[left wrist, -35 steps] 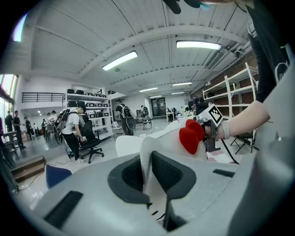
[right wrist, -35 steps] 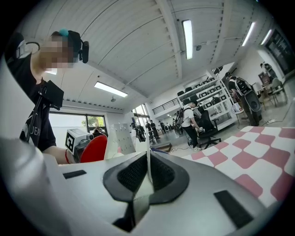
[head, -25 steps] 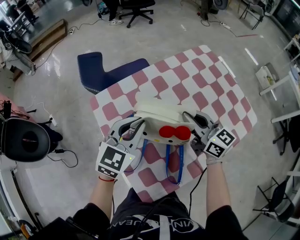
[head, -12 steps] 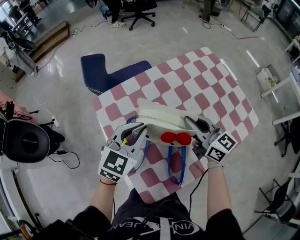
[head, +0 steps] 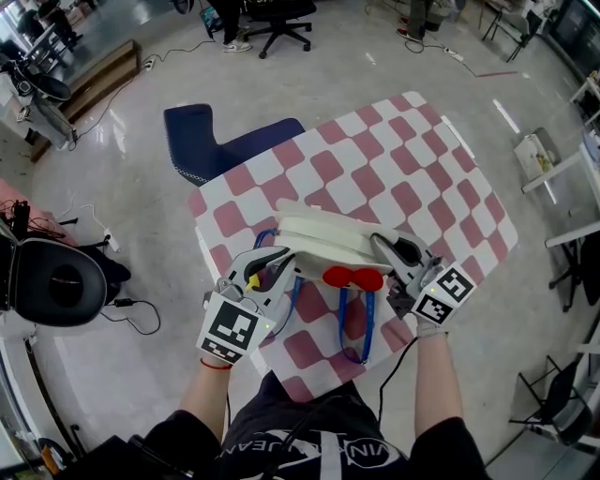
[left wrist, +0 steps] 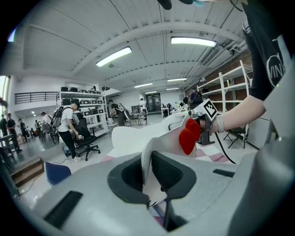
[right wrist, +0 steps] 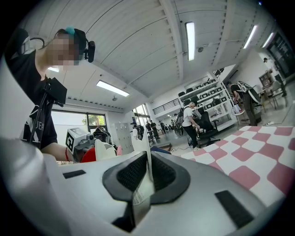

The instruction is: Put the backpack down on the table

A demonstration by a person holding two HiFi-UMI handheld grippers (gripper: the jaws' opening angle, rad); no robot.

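A cream-white backpack [head: 319,240] with a red bow [head: 353,277] and blue straps [head: 364,323] hangs over the near part of the pink-and-white checkered table [head: 412,159]. My left gripper [head: 273,263] is shut on its left edge, a white fabric fold pinched between the jaws [left wrist: 148,173]. My right gripper [head: 387,254] is shut on the right edge, with a thin fabric strip between the pads [right wrist: 146,173]. The red bow [left wrist: 189,135] and the right gripper show across the bag in the left gripper view.
A dark blue chair [head: 211,145] stands at the table's far left corner. A round black stool [head: 52,281] sits on the floor at left. Office chairs [head: 272,19] and people stand further off. Shelving and table frames line the right side [head: 562,169].
Both grippers and the backpack have shifted slightly forward and right over the table. The straps now hang a little lower over the cloth. Both holds are unchanged.
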